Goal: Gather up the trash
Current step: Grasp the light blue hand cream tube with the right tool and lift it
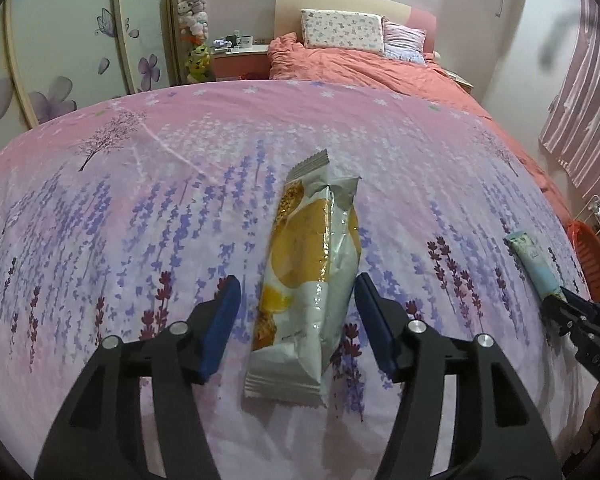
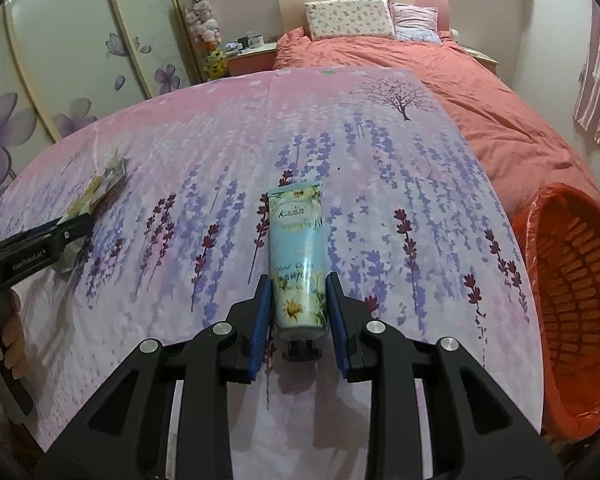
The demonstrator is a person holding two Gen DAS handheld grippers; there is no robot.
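Left hand-held gripper (image 1: pixel 296 316) stands wide around the snack wrapper (image 1: pixel 308 280) on the bed (image 1: pixel 100 220), not touching, its long axis along the fingers. Right hand-held gripper (image 2: pixel 299 316) is narrow, pads against the hand-cream tube (image 2: pixel 299 256); orange basket (image 2: pixel 580 300) lies to the right.

The snack wrapper (image 1: pixel 306 280) lies on the bedspread (image 1: pixel 140 200) between the jaws of the left gripper (image 1: pixel 296 292), with a gap on each side, and runs on ahead past the fingertips. The tube (image 2: pixel 298 260) lies between the jaws of the right gripper (image 2: pixel 298 292), cap end nearest the camera, crimped end ahead of the tips; both pads sit right at its sides. The basket (image 2: pixel 572 300) stands right of those jaws, beside the bed. The pillows (image 2: pixel 350 20) lie far ahead.
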